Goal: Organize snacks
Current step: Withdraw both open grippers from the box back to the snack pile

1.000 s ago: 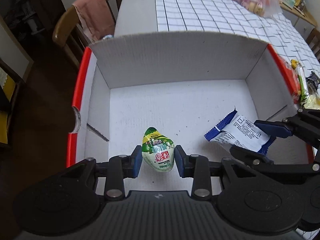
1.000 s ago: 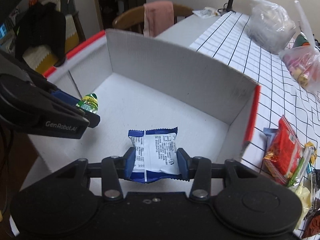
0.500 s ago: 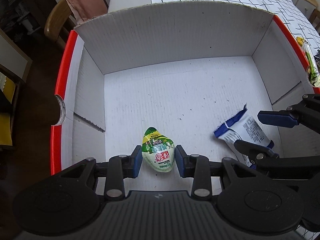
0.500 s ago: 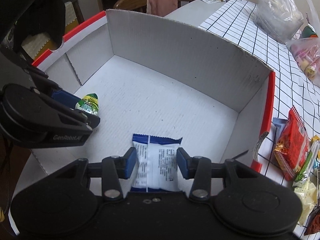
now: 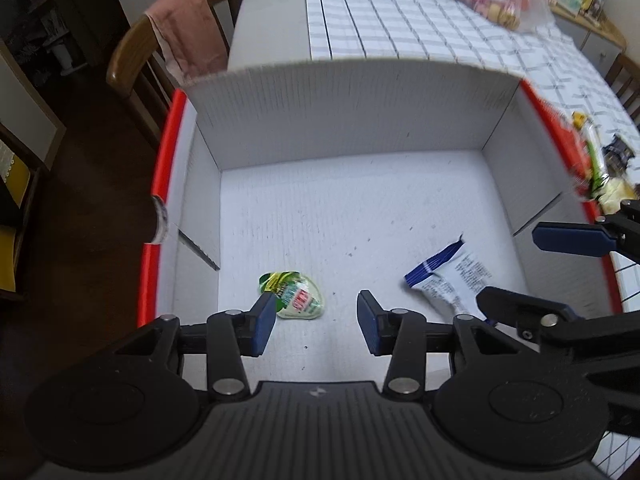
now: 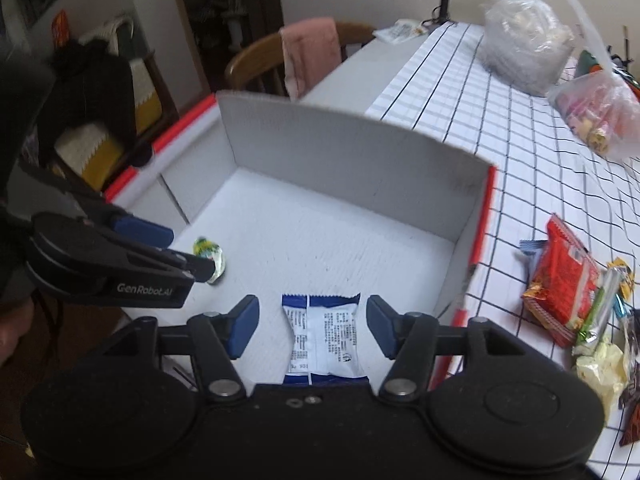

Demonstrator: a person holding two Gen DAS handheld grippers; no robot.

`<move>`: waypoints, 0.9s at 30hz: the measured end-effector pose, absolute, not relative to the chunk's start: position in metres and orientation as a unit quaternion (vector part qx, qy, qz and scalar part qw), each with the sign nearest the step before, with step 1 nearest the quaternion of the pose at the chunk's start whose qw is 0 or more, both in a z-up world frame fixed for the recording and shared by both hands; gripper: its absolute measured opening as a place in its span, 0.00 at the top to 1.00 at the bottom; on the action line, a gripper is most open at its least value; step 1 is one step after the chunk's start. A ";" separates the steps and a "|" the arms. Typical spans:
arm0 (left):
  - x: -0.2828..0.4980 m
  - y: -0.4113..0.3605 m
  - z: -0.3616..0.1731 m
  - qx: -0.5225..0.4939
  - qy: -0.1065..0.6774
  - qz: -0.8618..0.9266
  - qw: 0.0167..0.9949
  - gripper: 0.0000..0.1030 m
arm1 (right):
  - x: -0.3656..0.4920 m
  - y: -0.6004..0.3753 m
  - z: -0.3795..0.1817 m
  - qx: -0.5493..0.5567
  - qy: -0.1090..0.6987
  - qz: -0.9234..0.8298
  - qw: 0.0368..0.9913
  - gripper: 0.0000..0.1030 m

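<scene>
A white cardboard box (image 5: 352,108) with red rims sits on the table. On its floor lies a green egg-shaped snack (image 5: 294,296), just off the left pad of my left gripper (image 5: 316,322), whose jaws are opening with nothing pressed between them. The same snack (image 6: 210,256) shows in the right wrist view behind the left gripper. A blue-and-white packet (image 6: 326,336) lies on the box floor between the pads of my right gripper (image 6: 312,328), whose jaws are opening and stand clear of it. In the left wrist view this packet (image 5: 452,280) lies to the right.
Right of the box, loose snacks lie on the checked tablecloth: a red packet (image 6: 560,284) and several small wrappers. Two plastic bags (image 6: 524,44) stand further back. A wooden chair with a pink cloth (image 5: 188,40) stands beyond the box's left side.
Both grippers let go: the green snack dropped onto the box floor and tipped left, and the blue-and-white packet now lies free. Both grippers rose a little.
</scene>
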State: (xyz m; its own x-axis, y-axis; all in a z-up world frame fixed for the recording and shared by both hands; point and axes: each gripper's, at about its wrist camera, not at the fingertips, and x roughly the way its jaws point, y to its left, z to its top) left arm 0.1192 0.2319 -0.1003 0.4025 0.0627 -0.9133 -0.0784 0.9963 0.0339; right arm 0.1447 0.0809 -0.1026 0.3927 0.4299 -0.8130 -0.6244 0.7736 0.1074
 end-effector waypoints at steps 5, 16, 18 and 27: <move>0.105 0.225 -0.076 -0.014 0.508 0.032 0.861 0.48 | 0.133 0.062 -0.080 -0.089 0.427 0.318 0.842 0.36; 0.086 0.184 -0.031 -0.008 0.438 0.001 0.899 0.42 | 0.107 0.013 -0.042 -0.047 0.384 0.299 0.872 0.21; 0.081 0.175 -0.026 -0.003 0.426 -0.003 0.905 0.38 | 0.103 0.001 -0.037 -0.040 0.378 0.295 0.877 0.18; 0.082 0.123 -0.013 0.000 0.402 -0.027 0.915 0.30 | 0.099 -0.064 -0.029 -0.013 0.362 0.253 0.897 0.04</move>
State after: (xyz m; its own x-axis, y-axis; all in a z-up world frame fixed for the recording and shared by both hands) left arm 0.0818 0.1229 -0.0133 0.6755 -0.0487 -0.7358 0.0489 0.9986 -0.0212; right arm 0.0990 -0.0644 -0.0287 0.6103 0.4436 -0.6563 -0.4629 0.8720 0.1590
